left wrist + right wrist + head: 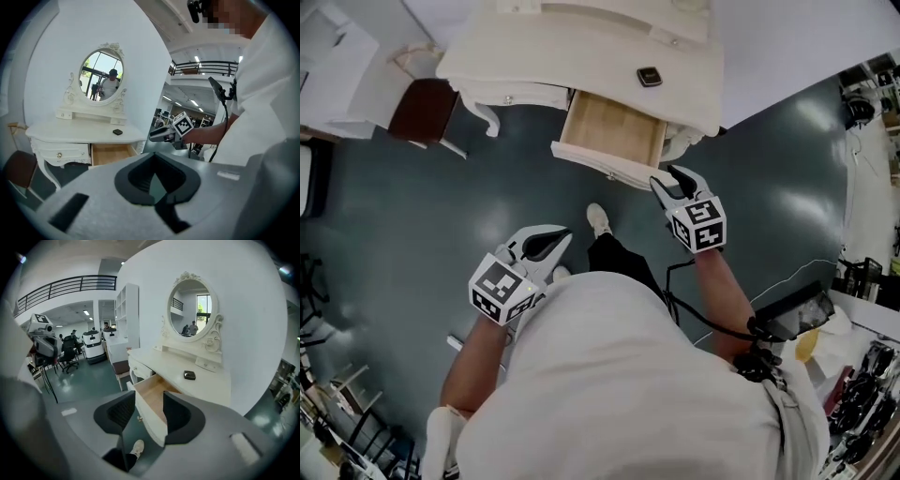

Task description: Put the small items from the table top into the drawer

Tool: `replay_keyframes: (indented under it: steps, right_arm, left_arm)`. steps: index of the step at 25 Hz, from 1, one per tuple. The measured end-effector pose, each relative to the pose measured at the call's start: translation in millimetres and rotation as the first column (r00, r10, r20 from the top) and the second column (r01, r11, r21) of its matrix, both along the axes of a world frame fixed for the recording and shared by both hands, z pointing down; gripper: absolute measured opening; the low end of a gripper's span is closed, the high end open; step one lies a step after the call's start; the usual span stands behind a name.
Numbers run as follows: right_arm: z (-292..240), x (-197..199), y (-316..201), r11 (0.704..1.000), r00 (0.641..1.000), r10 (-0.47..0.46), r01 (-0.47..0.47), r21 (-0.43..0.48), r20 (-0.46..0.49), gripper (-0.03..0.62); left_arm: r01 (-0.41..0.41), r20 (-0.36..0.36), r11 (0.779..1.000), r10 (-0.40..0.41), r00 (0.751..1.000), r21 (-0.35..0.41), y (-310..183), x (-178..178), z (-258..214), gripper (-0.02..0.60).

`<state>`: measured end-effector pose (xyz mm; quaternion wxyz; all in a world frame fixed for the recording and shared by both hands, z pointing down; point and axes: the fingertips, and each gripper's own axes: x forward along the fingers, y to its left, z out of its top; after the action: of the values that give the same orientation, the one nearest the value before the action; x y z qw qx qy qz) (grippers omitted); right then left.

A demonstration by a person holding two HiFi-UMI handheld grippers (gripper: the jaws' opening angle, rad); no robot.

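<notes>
A small black item lies on the white dressing table. Below the table top an open wooden drawer juts out, and nothing shows inside it. My right gripper hovers just in front of the drawer's front edge, open, with nothing between its fingers. My left gripper hangs farther back over the floor, away from the table, its fingers closed together and empty.
A dark brown stool stands left of the table. An oval mirror rises behind the table top against a white wall. My shoe is on the dark green floor below the drawer. Equipment clutters the right edge.
</notes>
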<state>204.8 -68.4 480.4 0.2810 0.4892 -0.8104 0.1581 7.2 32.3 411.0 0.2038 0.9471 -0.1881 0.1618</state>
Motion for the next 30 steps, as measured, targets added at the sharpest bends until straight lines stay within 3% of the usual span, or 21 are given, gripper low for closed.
replay_keyframes:
  steps: [6,13,17,22,30]
  right_arm:
    - [22.6,51.7,-133.8,1.000,1.000,-0.005,0.004,-0.013,-0.018,0.233]
    - [75.1,85.8,-244.5,0.997,1.000,-0.006,0.004,-0.081,-0.027,0.307]
    - [107.6,91.1,-282.8,0.993,1.000,0.000,-0.003,-0.119,-0.028,0.350]
    - [130.4,92.7,-322.8,0.989,0.999,0.018,-0.022,-0.144,-0.028,0.401]
    - [151.7,90.2,-354.3,0.983,0.999,0.033,-0.039,-0.177,-0.036,0.396]
  left_arm:
    - [0.091,0.052,0.996,-0.092,0.994,0.021,-86.9,33.7,-11.2,0.002]
    - [0.207,0.092,0.978,-0.208,0.974,0.013,-149.4,52.7,-16.6,0.002]
    - [0.277,0.120,0.961,-0.275,0.954,0.005,-166.7,51.2,-14.5,0.002]
    - [0.307,0.148,0.952,-0.303,0.941,-0.005,-183.7,47.9,-10.4,0.002]
    - [0.353,0.172,0.936,-0.347,0.922,-0.002,-198.0,33.6,-12.2,0.002]
